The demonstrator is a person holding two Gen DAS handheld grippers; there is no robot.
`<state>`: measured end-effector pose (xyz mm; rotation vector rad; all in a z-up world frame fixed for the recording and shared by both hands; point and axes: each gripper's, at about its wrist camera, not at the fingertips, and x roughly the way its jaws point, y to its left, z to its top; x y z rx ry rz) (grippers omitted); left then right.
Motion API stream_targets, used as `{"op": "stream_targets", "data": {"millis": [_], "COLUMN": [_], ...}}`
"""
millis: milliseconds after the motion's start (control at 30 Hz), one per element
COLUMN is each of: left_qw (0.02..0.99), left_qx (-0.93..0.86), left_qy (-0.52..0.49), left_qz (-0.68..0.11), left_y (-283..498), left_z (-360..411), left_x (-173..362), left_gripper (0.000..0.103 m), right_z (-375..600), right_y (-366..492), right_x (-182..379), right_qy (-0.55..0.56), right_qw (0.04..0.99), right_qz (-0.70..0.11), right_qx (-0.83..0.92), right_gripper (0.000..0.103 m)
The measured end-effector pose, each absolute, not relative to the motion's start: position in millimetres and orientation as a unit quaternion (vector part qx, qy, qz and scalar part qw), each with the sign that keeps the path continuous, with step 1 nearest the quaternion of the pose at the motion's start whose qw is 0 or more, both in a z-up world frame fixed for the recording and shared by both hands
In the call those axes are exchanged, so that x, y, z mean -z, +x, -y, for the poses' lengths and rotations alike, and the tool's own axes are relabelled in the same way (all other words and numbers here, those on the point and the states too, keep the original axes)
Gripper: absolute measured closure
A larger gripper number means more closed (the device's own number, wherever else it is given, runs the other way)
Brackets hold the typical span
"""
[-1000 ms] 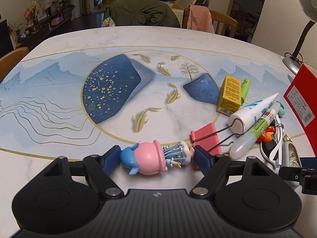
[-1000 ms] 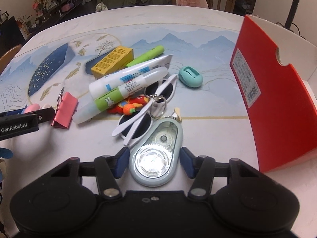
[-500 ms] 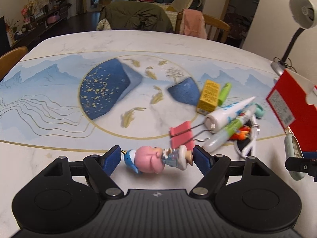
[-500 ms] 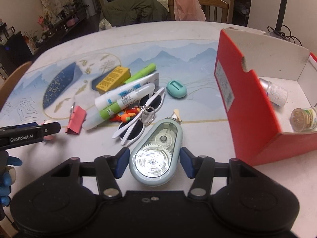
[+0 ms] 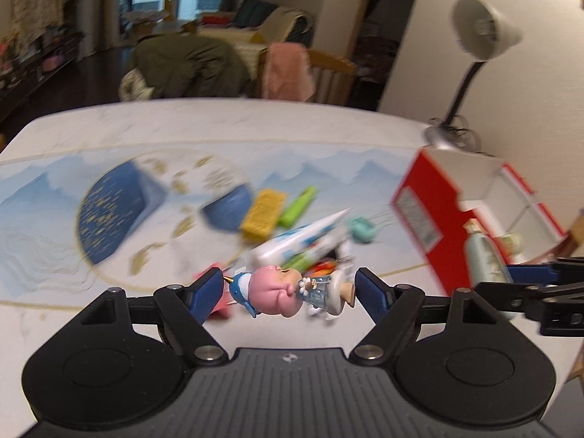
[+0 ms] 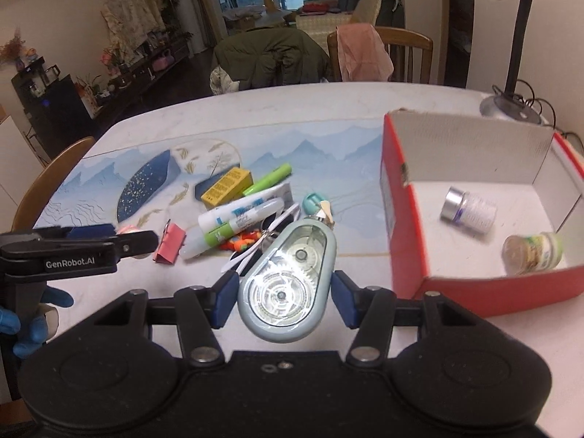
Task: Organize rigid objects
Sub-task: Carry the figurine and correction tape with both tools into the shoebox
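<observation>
The doll figurine [image 5: 288,294] is clamped lengthwise in the left tongs [image 5: 290,292], and the correction-tape dispenser [image 6: 286,279] in the right tongs [image 6: 283,294], both clear of the surface [image 6: 153,138], presumably for the red box [image 6: 405,219] at right of frame.

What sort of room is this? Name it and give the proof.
Most likely a home dining and living area: a dining table with wooden chairs, a sofa behind, and a sideboard with plants.
</observation>
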<state>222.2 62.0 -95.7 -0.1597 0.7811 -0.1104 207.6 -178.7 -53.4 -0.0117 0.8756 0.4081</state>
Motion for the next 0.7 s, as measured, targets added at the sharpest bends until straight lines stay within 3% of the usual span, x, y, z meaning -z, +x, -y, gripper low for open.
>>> {"op": "stream_targets", "data": {"millis": [700], "left_qw": [0.926], "left_qx": [0.16], "left_qy": [0.003], "left_qz": [-0.342], "left_y": [276], "left_z": [110], "left_x": [55], "left_gripper": [0.024], "right_z": [310], "right_y": [258], "right_x": [25], "right_qy": [-0.011], "right_qw": [0.911], "right_qz": [-0.382], "right_qx": [-0.157], "right_gripper": [0.048]}}
